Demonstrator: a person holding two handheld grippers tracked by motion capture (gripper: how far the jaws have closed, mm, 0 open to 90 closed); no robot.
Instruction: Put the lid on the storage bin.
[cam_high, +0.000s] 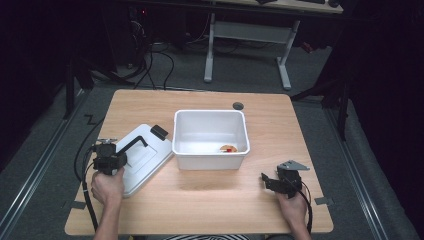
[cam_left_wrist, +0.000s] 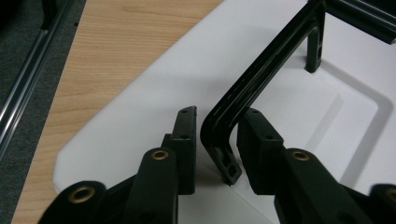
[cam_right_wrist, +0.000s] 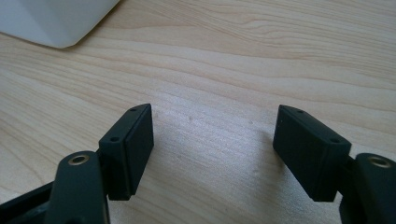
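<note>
Left gripper (cam_left_wrist: 215, 140) straddling the black plastic handle (cam_left_wrist: 261, 79) of the flat white plastic lid (cam_high: 142, 160), jaws nearly pinching it, presumably for lifting. Left of the open white plastic bin (cam_high: 210, 137), that lid. Right gripper (cam_right_wrist: 212, 149) idle right of the bin, jaws apart, empty.

grippers: black, brass-ringed screw holes | cables: black | right gripper (cam_high: 266, 179): grey three-cornered plate

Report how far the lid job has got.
Done: a small item already lies in the white bin. In hand: the left gripper straddles the black handle of the white lid, a small gap visible at one pad. Left: lifting the lid onto the bin. The right gripper waits open over the table.
</note>
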